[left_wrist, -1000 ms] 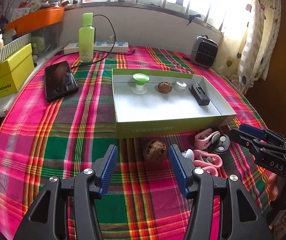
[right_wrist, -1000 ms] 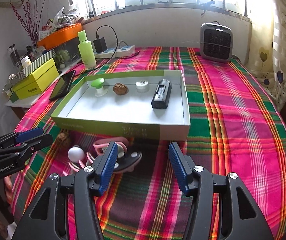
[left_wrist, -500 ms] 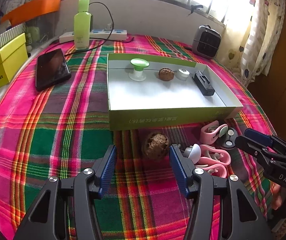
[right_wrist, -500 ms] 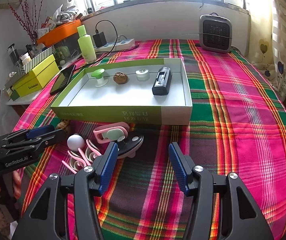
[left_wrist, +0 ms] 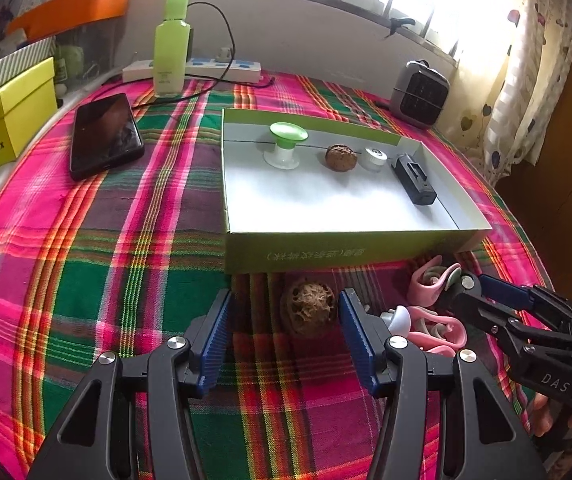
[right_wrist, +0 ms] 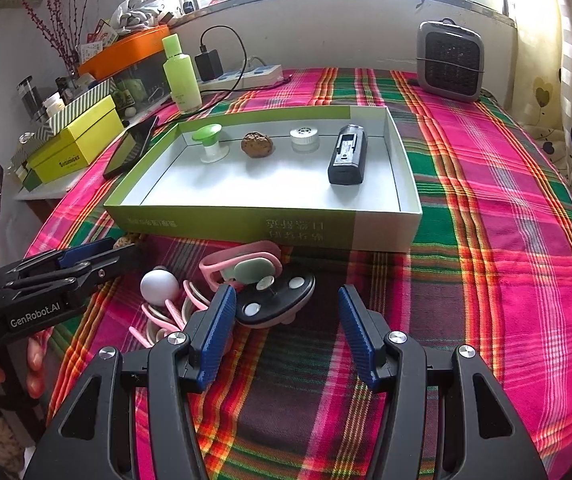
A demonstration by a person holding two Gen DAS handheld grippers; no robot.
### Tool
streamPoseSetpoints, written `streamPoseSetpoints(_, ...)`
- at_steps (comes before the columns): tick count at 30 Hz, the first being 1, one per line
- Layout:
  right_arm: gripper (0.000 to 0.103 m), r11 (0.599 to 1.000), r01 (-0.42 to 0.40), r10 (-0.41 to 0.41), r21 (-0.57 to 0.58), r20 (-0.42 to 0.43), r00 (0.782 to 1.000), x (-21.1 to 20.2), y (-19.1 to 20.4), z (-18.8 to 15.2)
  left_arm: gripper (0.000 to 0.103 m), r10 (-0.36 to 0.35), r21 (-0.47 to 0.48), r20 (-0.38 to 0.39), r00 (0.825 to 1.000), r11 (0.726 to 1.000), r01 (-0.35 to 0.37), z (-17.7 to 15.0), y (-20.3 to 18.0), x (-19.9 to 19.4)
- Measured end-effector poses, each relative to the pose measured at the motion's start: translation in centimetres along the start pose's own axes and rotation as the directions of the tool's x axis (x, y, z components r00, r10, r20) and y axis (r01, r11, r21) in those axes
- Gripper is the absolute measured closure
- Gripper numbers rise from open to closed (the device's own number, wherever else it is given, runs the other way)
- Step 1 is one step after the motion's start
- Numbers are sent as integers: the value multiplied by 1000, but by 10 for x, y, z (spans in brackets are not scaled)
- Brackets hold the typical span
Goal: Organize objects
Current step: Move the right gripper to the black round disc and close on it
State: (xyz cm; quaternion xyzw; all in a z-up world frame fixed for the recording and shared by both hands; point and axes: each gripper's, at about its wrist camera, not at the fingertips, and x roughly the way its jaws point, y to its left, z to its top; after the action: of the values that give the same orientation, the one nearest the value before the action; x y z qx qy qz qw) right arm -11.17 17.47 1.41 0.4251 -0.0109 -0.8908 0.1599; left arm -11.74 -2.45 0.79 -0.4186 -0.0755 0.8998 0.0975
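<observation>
The walnut [left_wrist: 308,310] is brown, round and wrinkled; it lies on the plaid surface [left_wrist: 126,280] at the tray's [left_wrist: 346,246] 6 o'clock wall. The left hand-held gripper [left_wrist: 284,334] stands released, blue pads flanking the walnut without contact. The right hand-held gripper [right_wrist: 284,332] is released and empty, near the black disc [right_wrist: 276,298].

- Setting: a lived-in home room, table by a window.
- Bright pink-and-green plaid tablecloth [right_wrist: 506,200] over the table.
- Cream curtain with heart print [left_wrist: 526,80] at the sunlit window.
- Small grey fan heater [right_wrist: 449,62] on the cloth.
- White power strip [left_wrist: 194,70], black smartphone [left_wrist: 104,140], pale green plastic bottle [left_wrist: 172,46].
- Yellow cardboard box [left_wrist: 6,128] and orange tray [right_wrist: 126,50] among shelf clutter.
</observation>
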Motion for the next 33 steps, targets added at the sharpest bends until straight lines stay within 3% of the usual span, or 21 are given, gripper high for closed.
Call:
streamPoseSetpoints(13,49,1000,13,-13,17,-10,1000,8,1,2,50,6,-11,5,1000,1000,-6,0,6,0)
streamPoseSetpoints(15,58,1000,10,-10,12,-6,1000,8,2,2,50,15,-2,5,1000,1000,-15,0,5,1)
streamPoseSetpoints(26,74,1000,19,-19,10,3,1000,4,0,1,50,14,-3,5,1000,1000,-14,0,6,1)
streamPoseSetpoints(33,75,1000,27,-28,13,6,1000,2,-1,-1,51,14,-3,6,1000,1000,-14,0,5,1)
